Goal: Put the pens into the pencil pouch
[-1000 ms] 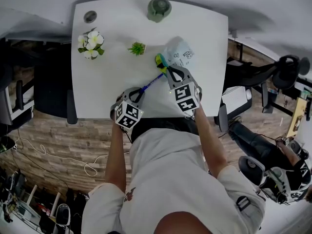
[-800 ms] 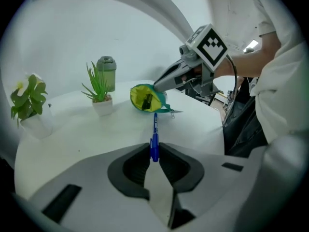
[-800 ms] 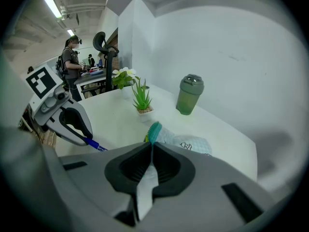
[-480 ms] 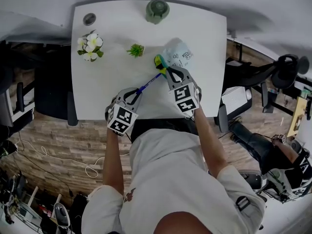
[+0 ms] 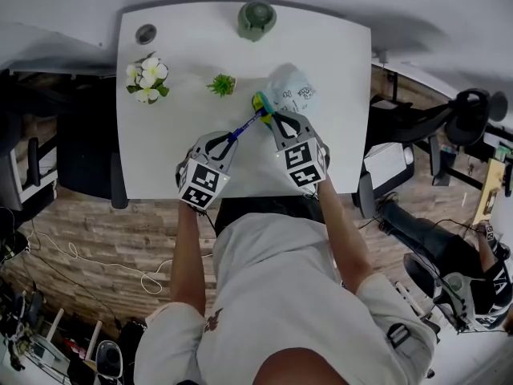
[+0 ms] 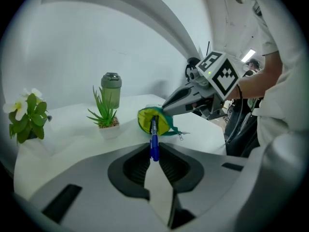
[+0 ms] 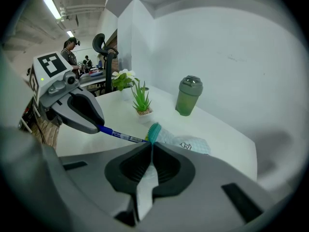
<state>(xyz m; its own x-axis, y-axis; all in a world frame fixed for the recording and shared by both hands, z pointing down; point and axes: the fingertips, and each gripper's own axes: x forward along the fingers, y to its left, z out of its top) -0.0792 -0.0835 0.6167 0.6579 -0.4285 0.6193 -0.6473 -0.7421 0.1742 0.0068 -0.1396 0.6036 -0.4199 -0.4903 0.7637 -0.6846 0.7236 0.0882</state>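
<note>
A blue pen (image 5: 245, 127) (image 6: 153, 138) (image 7: 118, 136) is clamped in my left gripper (image 5: 227, 139) (image 6: 154, 154), which is shut on its rear end. Its tip pokes into the yellow-lined mouth of the pencil pouch (image 6: 153, 121). The pouch (image 5: 290, 91) (image 7: 186, 144) is pale with a teal rim and lies on the white table (image 5: 184, 79). My right gripper (image 5: 270, 118) (image 7: 149, 141) is shut on the teal rim of the mouth and holds it lifted. In the head view the two grippers meet at the pouch's left end.
A small green potted plant (image 5: 222, 84) (image 6: 104, 116) stands just left of the pouch. A green lidded cup (image 5: 256, 18) sits at the table's far edge, white flowers (image 5: 141, 79) at the left. The table's near edge runs under my hands.
My left gripper has risen and moved toward the pouch, carrying the pen's tip into the mouth. The right gripper and pouch have kept still.
</note>
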